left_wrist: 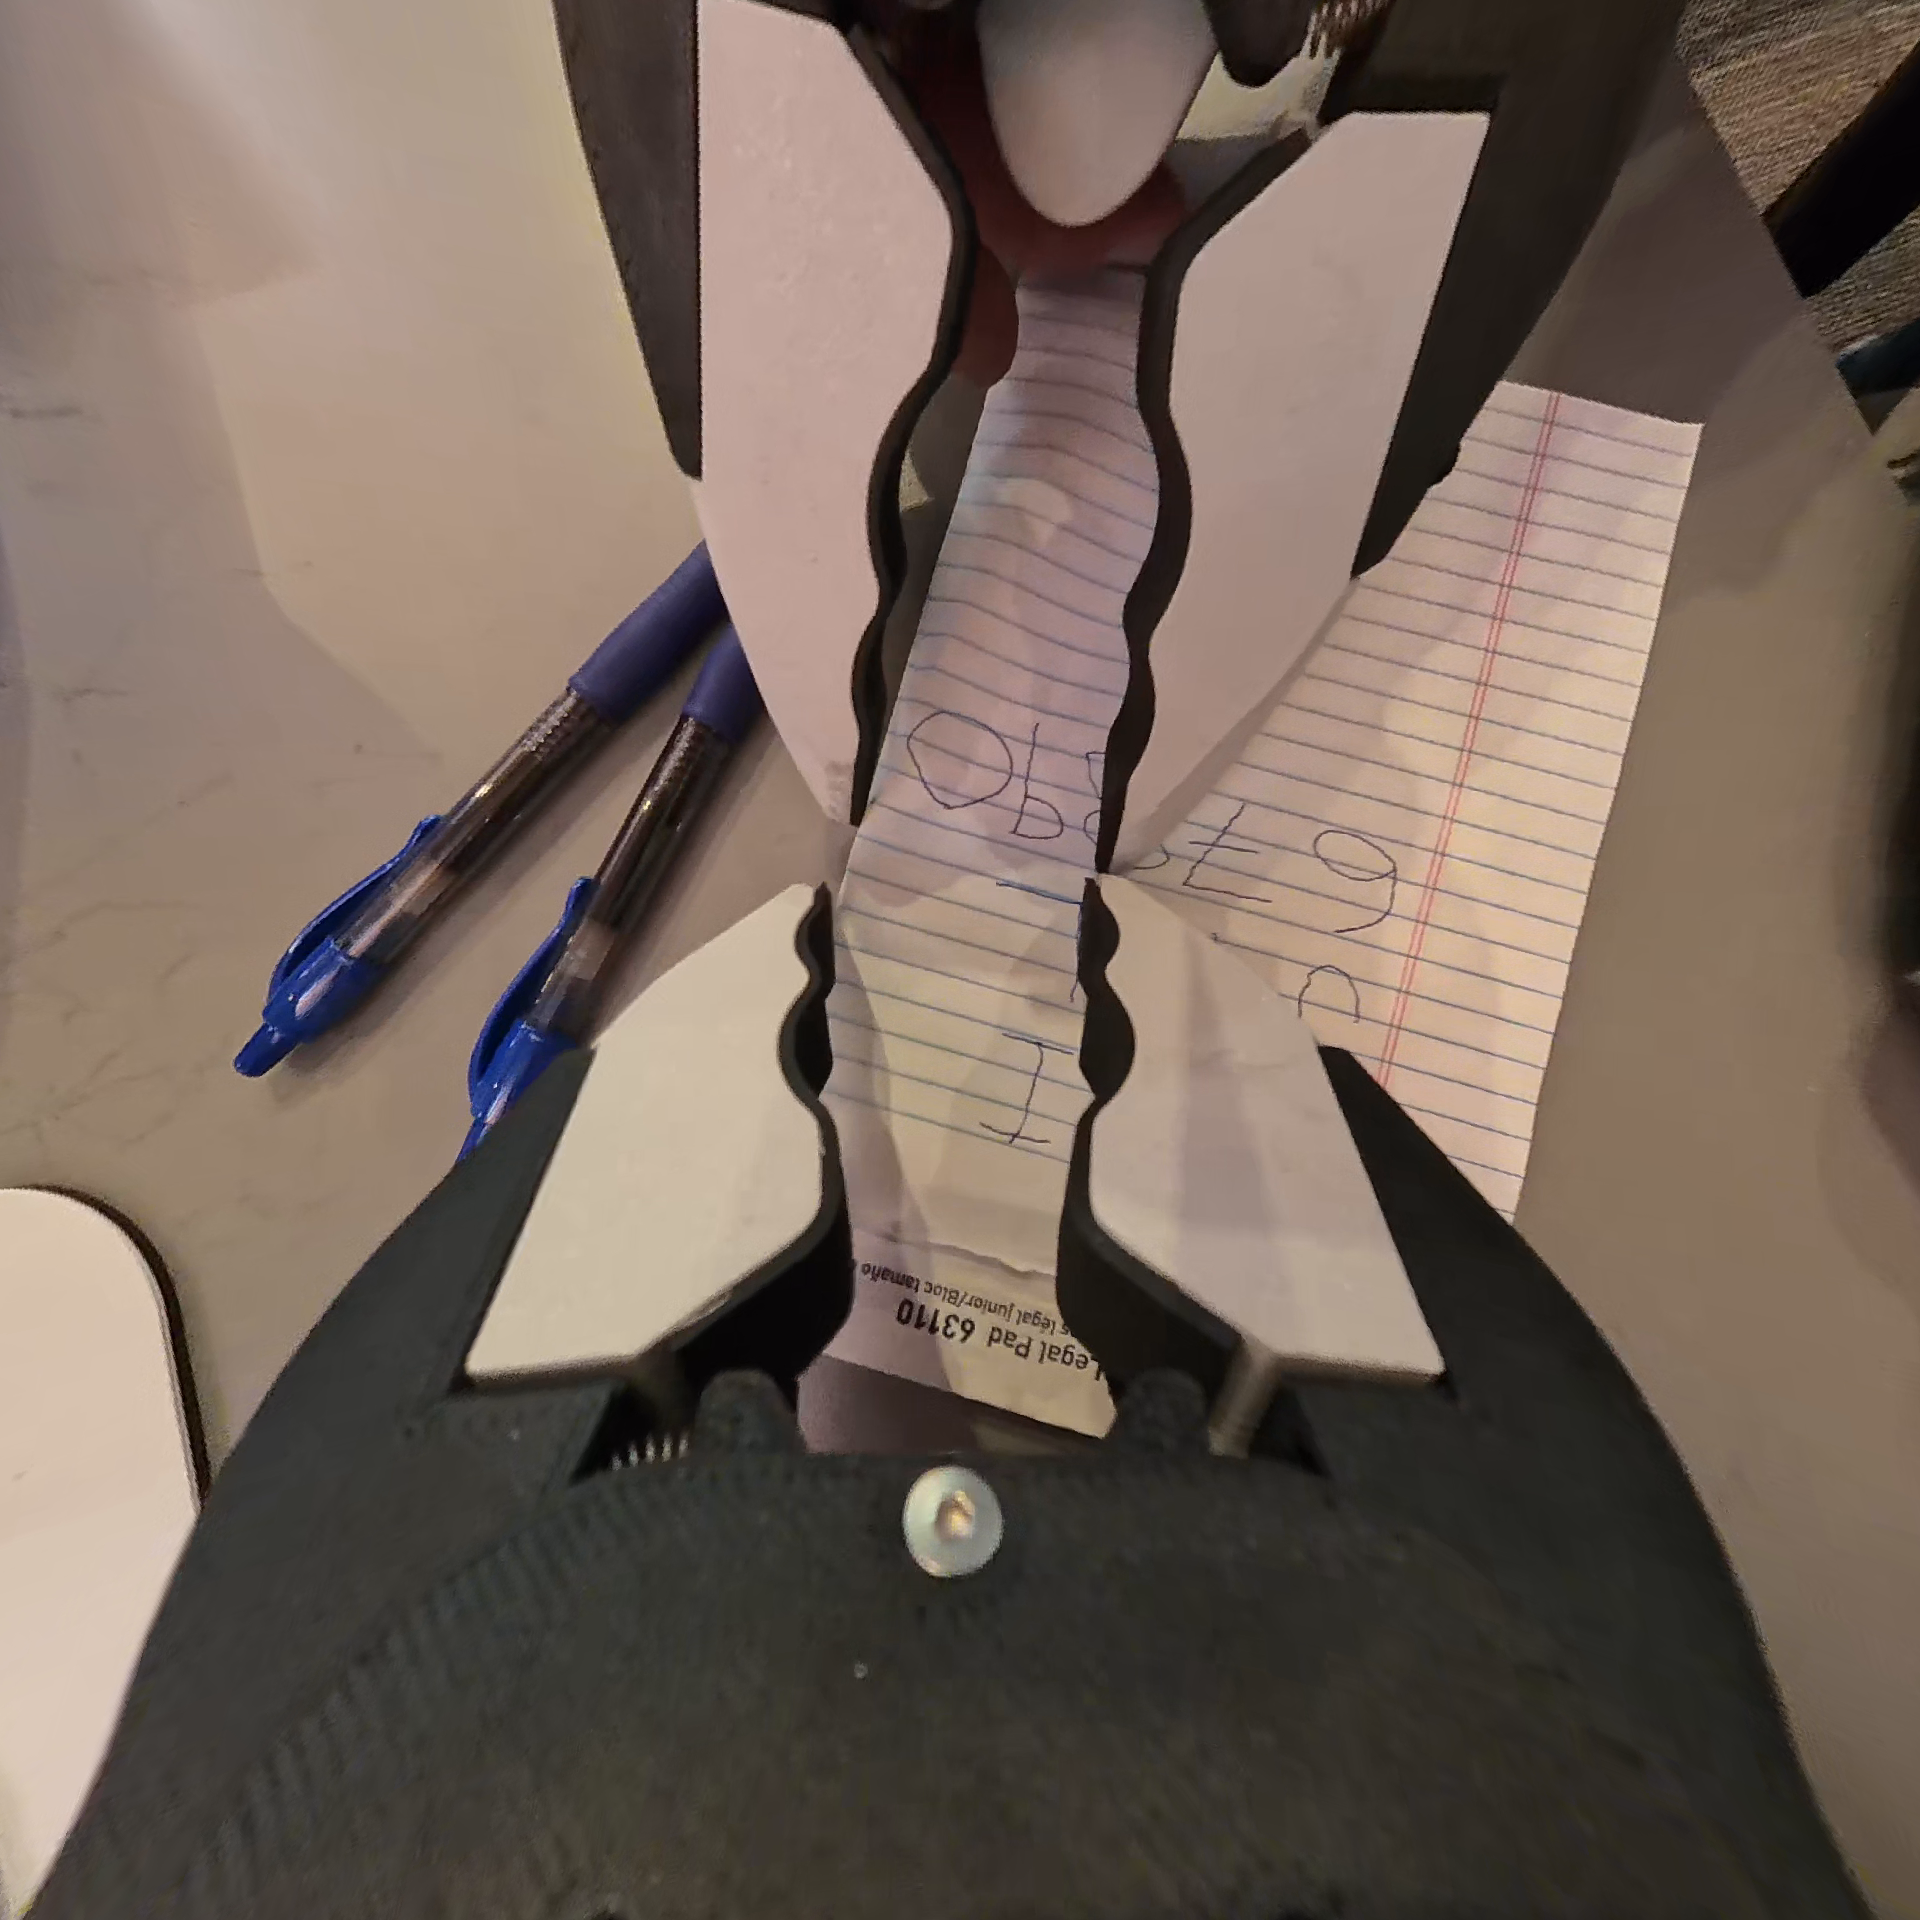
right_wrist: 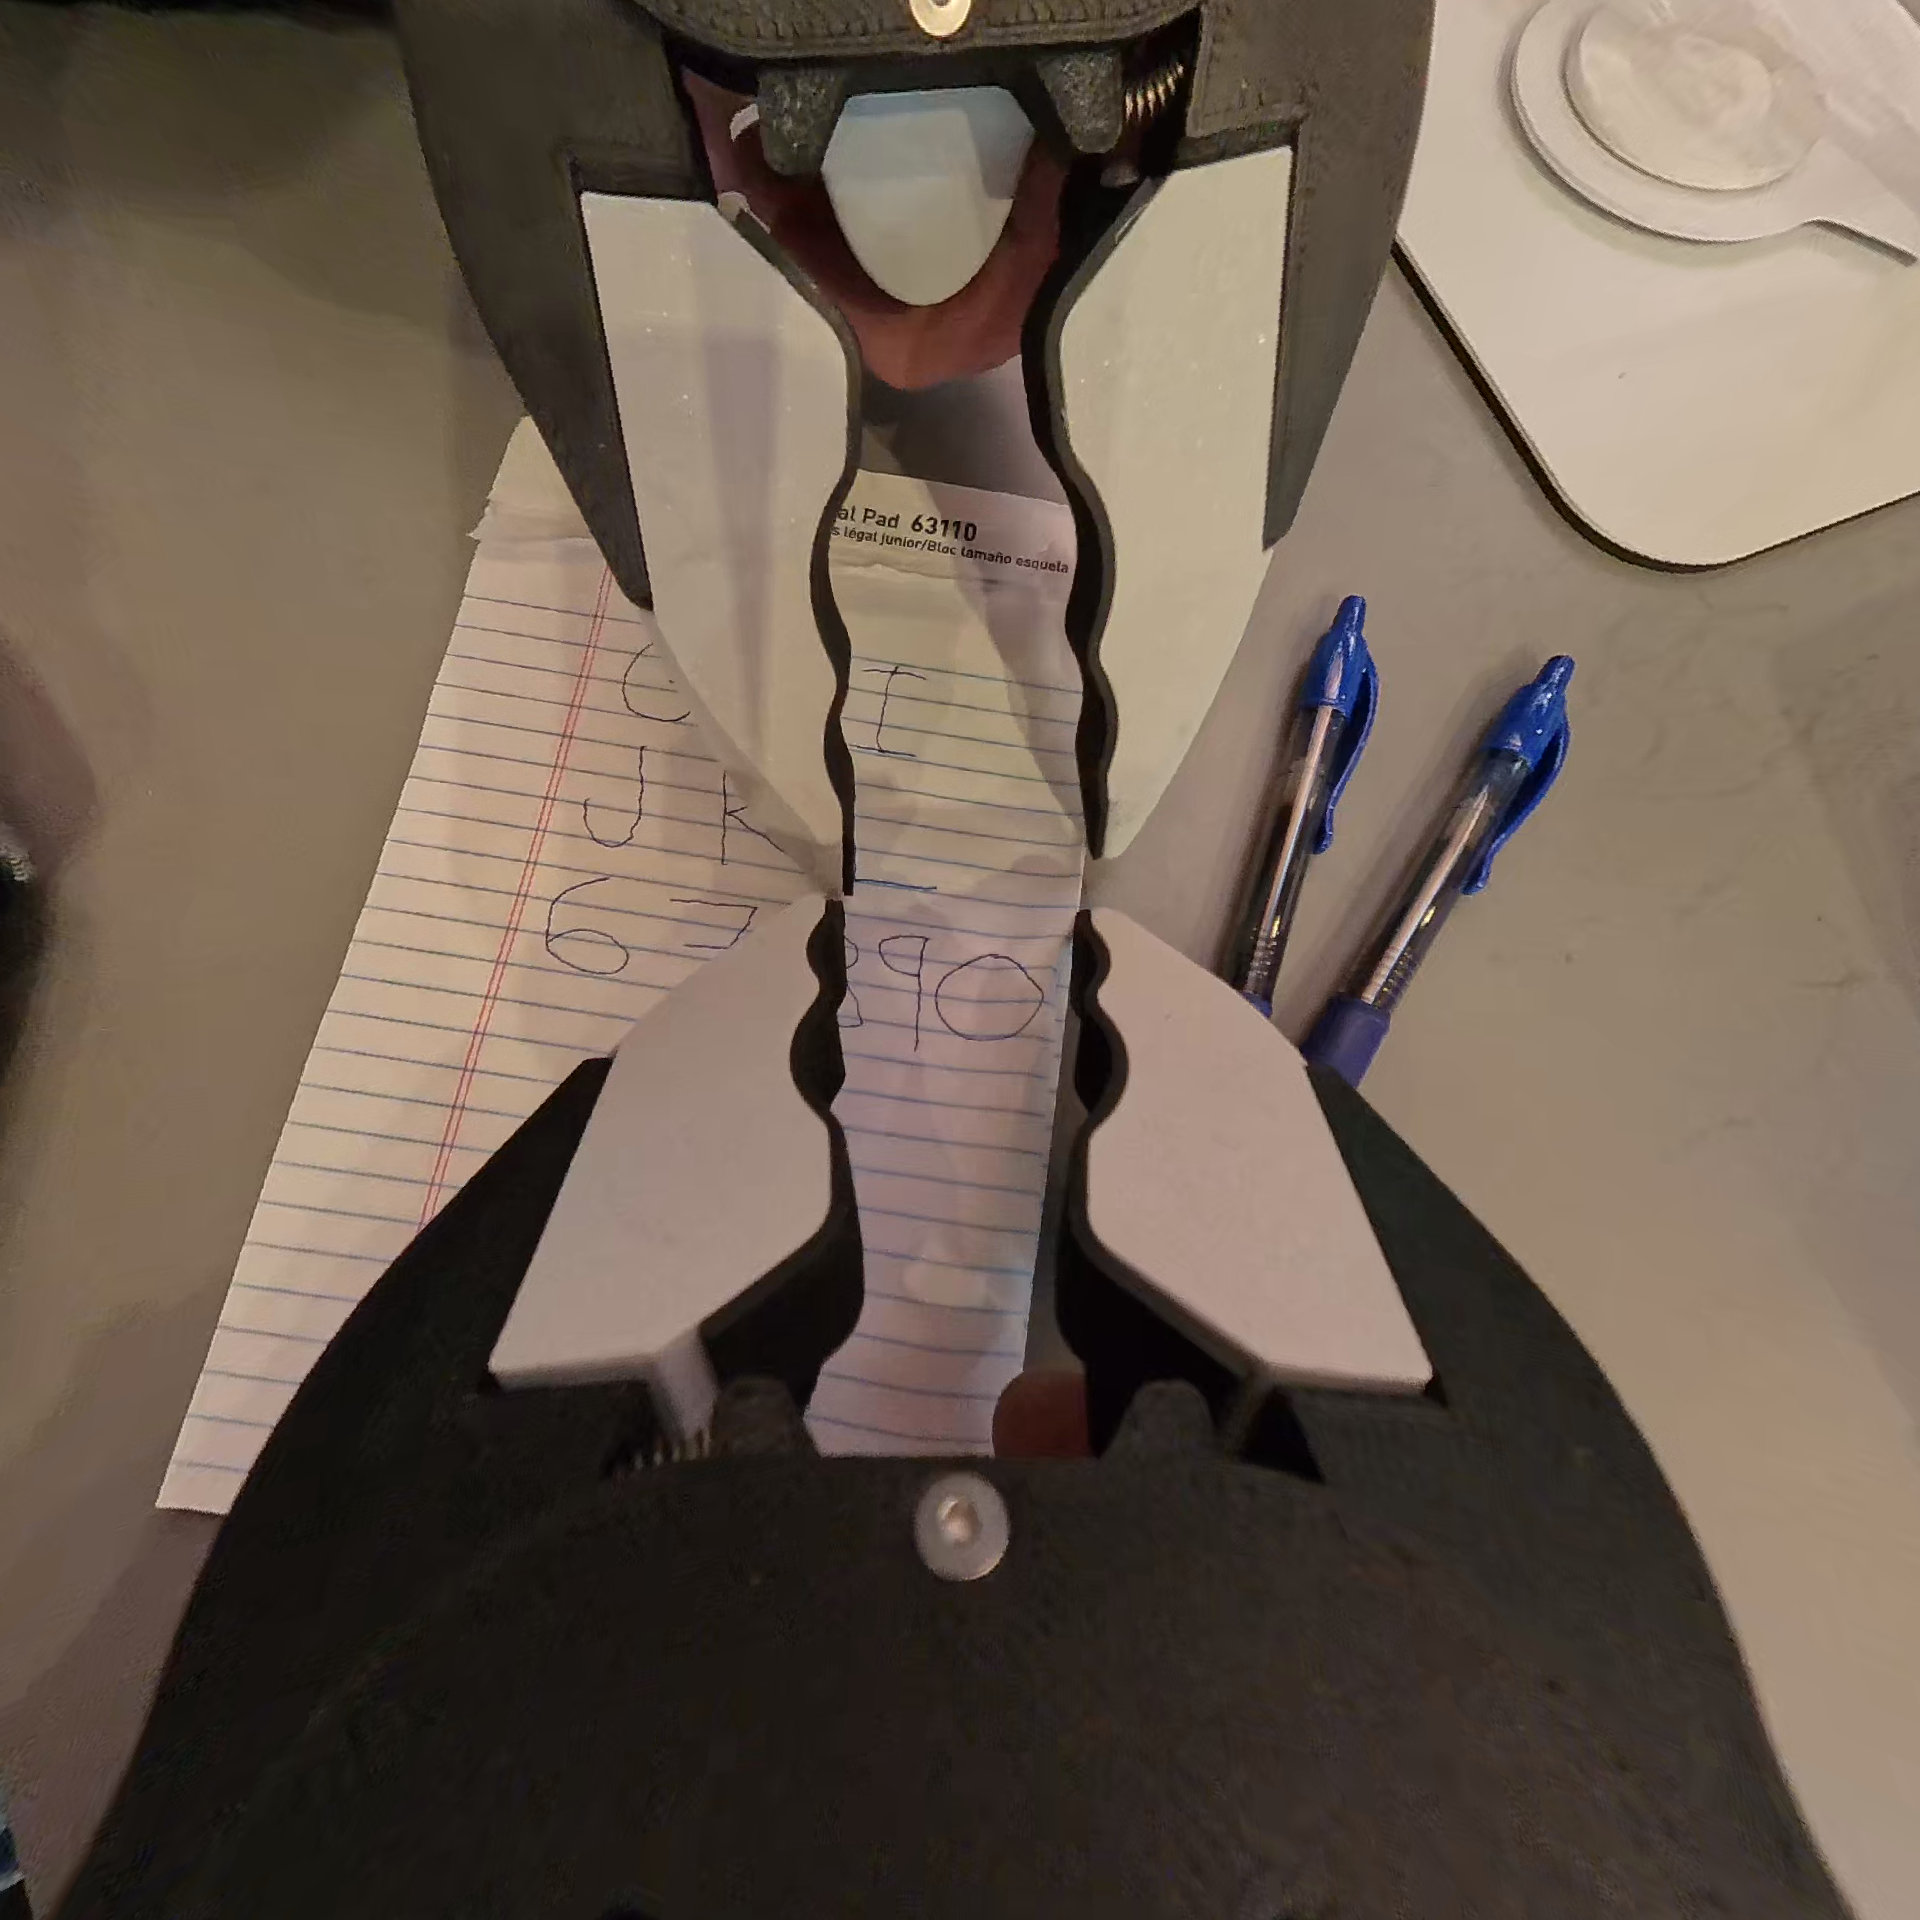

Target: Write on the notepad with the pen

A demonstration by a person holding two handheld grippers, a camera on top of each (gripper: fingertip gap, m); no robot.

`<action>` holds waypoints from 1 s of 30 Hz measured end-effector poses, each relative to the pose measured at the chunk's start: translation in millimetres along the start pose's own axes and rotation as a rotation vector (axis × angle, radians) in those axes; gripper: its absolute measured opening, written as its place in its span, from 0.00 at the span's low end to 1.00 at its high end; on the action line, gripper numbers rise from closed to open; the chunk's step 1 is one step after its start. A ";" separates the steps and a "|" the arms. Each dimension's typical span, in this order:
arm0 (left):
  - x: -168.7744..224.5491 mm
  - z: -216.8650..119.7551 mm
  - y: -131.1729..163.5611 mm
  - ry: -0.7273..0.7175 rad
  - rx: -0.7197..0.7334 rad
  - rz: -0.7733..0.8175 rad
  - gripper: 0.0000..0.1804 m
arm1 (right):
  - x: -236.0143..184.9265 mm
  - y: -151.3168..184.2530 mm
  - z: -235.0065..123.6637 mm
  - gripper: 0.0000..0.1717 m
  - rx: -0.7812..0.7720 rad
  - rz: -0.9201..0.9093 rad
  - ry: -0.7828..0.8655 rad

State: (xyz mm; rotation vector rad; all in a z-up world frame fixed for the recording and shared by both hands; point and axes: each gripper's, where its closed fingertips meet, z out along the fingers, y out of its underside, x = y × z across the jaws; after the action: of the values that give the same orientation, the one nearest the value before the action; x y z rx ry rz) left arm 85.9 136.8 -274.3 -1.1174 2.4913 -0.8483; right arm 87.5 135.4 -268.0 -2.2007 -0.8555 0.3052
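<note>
The left gripper [left_wrist: 956, 883] and right gripper [right_wrist: 956, 904] face tip to tip above the lined notepad [right_wrist: 416, 1091], both with fingers apart and nothing between them. Two blue pens [right_wrist: 1392, 810] lie side by side on the surface [right_wrist: 1662, 1039], just right of the pad in the right wrist view.

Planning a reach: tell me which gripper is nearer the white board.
Left. The white board lies just beside the left gripper; the right gripper sits opposite, across the notepad, farther from it.
</note>
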 end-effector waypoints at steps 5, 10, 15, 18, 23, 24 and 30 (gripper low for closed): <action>0.1 -0.3 -0.3 -0.010 -0.003 0.007 0.25 | 0.7 -0.1 -0.6 0.24 0.004 0.005 -0.002; 0.6 -1.0 -1.0 -0.031 -0.015 0.030 0.24 | 2.8 -0.4 -1.4 0.25 0.005 0.000 0.010; 0.8 -1.5 -1.2 -0.046 -0.022 0.040 0.24 | 3.6 -1.5 -1.0 0.26 0.005 -0.001 0.006; 0.8 -1.9 -1.5 -0.057 -0.024 0.048 0.24 | 3.7 -1.3 -0.5 0.26 0.006 0.005 0.000; 0.7 -2.2 -1.9 -0.068 -0.034 0.070 0.24 | 3.7 -1.3 -0.6 0.26 0.013 0.011 -0.005; 0.5 -2.1 -1.8 -0.067 -0.038 0.066 0.24 | 3.8 -1.4 -0.6 0.26 0.014 0.013 -0.006; 0.9 -2.0 -1.4 -0.066 -0.048 0.074 0.23 | 4.3 -2.1 -1.3 0.26 0.018 0.005 -0.003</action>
State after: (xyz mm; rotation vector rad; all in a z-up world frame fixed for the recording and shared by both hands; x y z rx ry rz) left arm 85.2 136.2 -271.8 -1.0440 2.4941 -0.7235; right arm 90.3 138.6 -265.4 -2.1863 -0.8454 0.3178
